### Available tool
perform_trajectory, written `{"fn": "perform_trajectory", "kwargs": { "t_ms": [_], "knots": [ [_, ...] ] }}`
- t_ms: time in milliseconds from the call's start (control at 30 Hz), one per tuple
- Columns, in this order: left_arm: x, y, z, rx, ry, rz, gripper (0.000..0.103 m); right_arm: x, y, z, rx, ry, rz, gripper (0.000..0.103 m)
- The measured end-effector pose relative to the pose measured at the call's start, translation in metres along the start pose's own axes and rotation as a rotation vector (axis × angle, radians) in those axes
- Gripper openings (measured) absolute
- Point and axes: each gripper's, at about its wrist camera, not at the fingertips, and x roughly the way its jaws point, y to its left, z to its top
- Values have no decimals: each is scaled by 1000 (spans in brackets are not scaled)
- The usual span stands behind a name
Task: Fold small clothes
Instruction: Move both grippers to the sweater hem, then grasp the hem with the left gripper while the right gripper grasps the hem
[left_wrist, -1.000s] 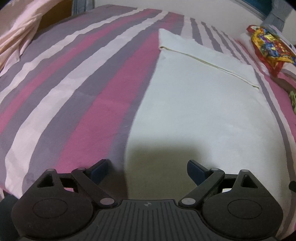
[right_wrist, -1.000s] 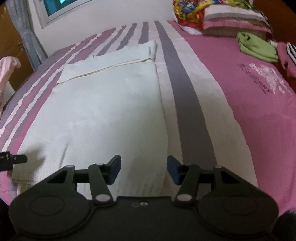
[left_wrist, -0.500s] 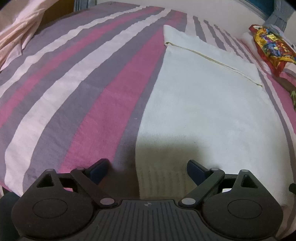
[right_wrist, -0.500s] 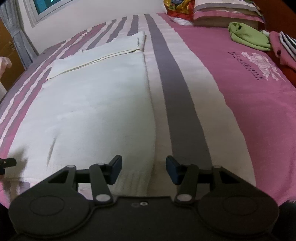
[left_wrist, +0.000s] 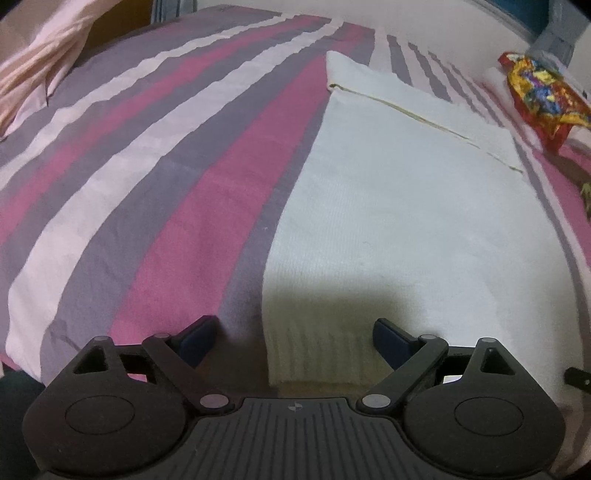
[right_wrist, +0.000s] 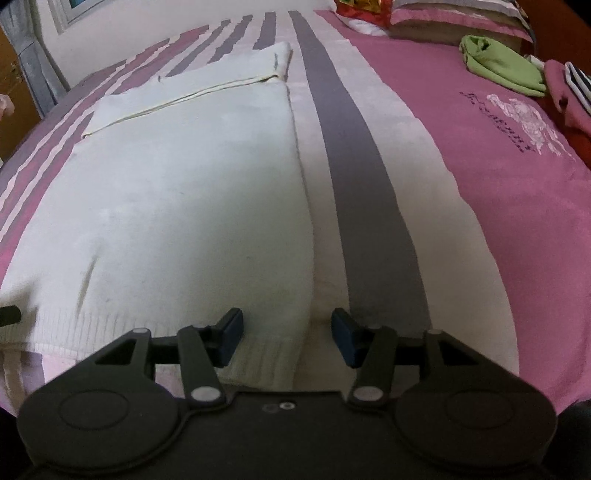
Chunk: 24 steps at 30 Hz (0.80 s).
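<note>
Both views are drawn nearer the hem than a second ago. Knit: white, flat on striped bed, far end folded over; further folds outstanding. Left gripper: wide, straddling near-left hem corner, unpinched. Right gripper: half open, straddling near-right corner, nothing gripped.

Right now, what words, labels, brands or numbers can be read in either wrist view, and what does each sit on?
Nothing can be read for certain.
Dark lettering beside a white printed emblem on the pink bedspread: too small and blurred to read.
Colourful snack packet: busy print, no legible words.
Small round mark on the left claw's body: a symbol, not text.
White knit garment: no label visible.
</note>
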Motion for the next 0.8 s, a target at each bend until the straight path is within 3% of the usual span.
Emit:
{"fn": "perform_trajectory", "kwargs": {
  "t_ms": [67, 200, 267, 633, 800],
  "knots": [
    [-2, 2, -1, -8, 6, -18, 68, -1, -2, 1, 7, 2, 3, 44],
    [-2, 6, 2, -31, 25, -62, 54, -2, 0, 3, 0, 15, 31, 35],
    [-2, 7, 3, -42, 40, -92, 39, -2, 1, 4, 2, 10, 35, 36],
    [5, 12, 5, -46, 68, -134, 37, 6, 3, 3, -13, 37, 37, 38],
    [4, 12, 5, -46, 64, -143, 36, 9, -9, 9, 53, 80, 91, 40]
  ]
}}
